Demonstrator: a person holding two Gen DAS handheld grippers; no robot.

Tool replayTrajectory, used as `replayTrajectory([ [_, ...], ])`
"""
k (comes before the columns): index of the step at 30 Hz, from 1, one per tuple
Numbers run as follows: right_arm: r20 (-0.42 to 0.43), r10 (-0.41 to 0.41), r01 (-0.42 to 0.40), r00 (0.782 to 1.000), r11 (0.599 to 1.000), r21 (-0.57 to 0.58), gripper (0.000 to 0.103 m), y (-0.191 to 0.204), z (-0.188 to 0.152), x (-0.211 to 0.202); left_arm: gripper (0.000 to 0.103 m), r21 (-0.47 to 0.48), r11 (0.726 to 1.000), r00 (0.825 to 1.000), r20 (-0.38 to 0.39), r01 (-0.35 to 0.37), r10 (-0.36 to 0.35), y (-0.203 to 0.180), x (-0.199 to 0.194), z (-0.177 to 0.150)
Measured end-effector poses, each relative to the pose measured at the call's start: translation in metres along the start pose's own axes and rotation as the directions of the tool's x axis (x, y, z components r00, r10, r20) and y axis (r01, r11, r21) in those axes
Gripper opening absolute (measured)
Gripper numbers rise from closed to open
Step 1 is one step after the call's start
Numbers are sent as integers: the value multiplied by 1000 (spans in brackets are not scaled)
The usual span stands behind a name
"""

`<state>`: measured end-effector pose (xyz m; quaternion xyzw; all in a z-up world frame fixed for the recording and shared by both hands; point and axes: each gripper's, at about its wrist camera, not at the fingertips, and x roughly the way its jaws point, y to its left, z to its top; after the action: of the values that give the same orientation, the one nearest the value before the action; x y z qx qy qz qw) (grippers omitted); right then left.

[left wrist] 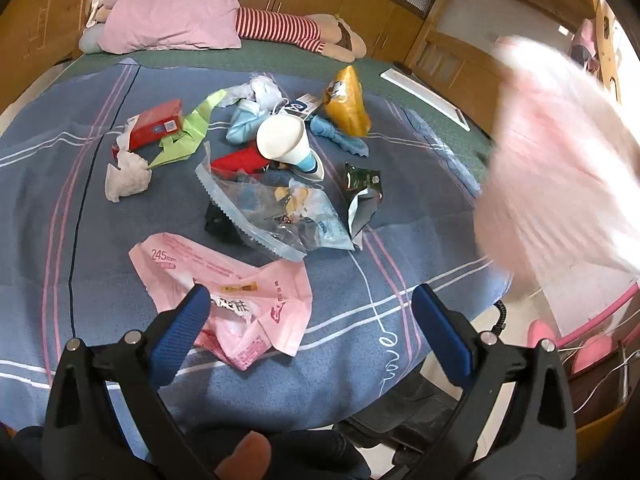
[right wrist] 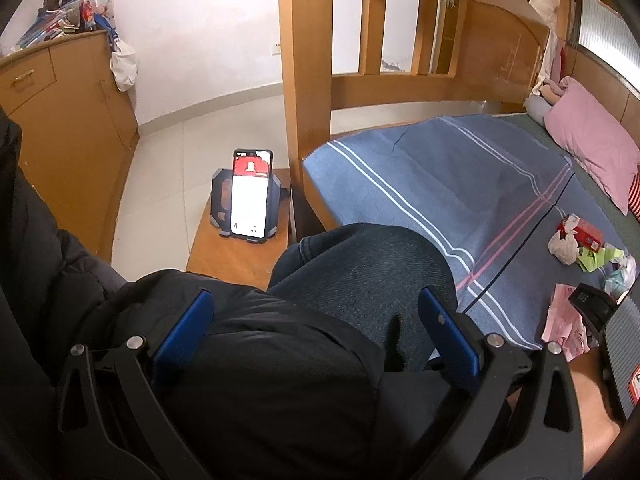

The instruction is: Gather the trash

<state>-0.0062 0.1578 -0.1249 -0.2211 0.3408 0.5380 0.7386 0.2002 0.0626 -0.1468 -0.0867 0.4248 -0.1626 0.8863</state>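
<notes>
Trash lies scattered on the blue striped bedsheet (left wrist: 60,208): a pink wrapper (left wrist: 240,280), a clear plastic bag (left wrist: 264,208), a white paper cup (left wrist: 282,138), a red box (left wrist: 156,124), a crumpled tissue (left wrist: 126,176), a yellow bag (left wrist: 346,100) and a green snack packet (left wrist: 362,192). My left gripper (left wrist: 312,312) is open, just above the pink wrapper, its left finger over it. My right gripper (right wrist: 316,316) is open and empty over the person's lap, away from the trash. The tissue (right wrist: 562,244) and pink wrapper (right wrist: 562,320) show at the right wrist view's right edge.
A blurred pink bag (left wrist: 560,168) hangs at the right of the bed. A pink pillow (left wrist: 172,16) and a striped doll (left wrist: 288,32) lie at the head. A phone on a stand (right wrist: 250,196) sits on a wooden stool beside the bedpost (right wrist: 304,80).
</notes>
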Motion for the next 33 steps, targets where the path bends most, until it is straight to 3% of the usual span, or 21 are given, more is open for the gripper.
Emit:
replayTrajectory([
  [4,58,-8,8,998,1000,-3,100,5,-7,-14,100,58,997,999,18,-44,43,-20,-6,-4],
  [12,141,-9,10,990,1000,-10,100,11,-15,-36,100,125,990,997,34,-69,66,-45,-19,-7],
  [22,141,8,-6,990,1000,-12,100,8,-16,-34,100,95,993,998,28,-67,65,-38,-15,-6],
  [33,118,68,-65,991,997,-34,100,19,1,-18,100,19,995,995,3,-100,100,1,-24,-10],
])
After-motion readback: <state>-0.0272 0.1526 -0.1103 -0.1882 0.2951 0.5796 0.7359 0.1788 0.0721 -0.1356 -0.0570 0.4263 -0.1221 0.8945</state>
